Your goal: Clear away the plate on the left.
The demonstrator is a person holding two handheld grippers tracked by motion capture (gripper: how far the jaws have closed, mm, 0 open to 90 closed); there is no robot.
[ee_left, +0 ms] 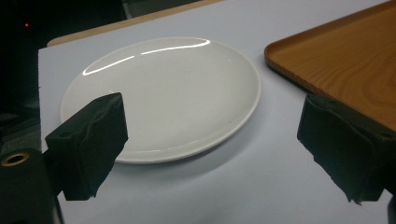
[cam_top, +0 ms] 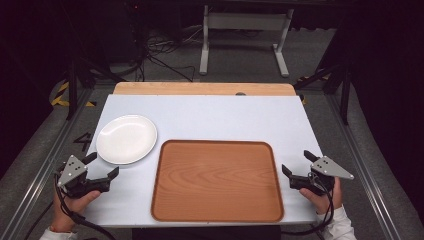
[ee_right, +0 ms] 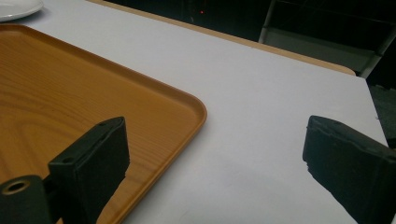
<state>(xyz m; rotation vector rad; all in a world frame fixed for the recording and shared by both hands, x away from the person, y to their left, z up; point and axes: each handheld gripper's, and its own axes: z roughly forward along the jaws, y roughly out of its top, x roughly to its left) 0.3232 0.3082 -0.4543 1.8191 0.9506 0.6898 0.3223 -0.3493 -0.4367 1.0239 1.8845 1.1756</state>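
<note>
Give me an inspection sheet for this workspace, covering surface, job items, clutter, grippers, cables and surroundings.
Surface: white tabletop, wooden strip along its far edge.
Job's things: white plate, empty, left of the wooden tray, also empty.
Clutter: nothing seen.
Grippers: left hand-held gripper open near the plate; right hand-held gripper open beside the tray.
Cables: one trails from each gripper; more on the floor beyond.
Surroundings: dark room, white table frame behind.

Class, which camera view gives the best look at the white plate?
The left gripper view: the white plate lies close and nearly whole between the open fingers. The high view shows the plate whole but small, left of the wooden tray. The right gripper view catches just a sliver at its top left corner.
</note>
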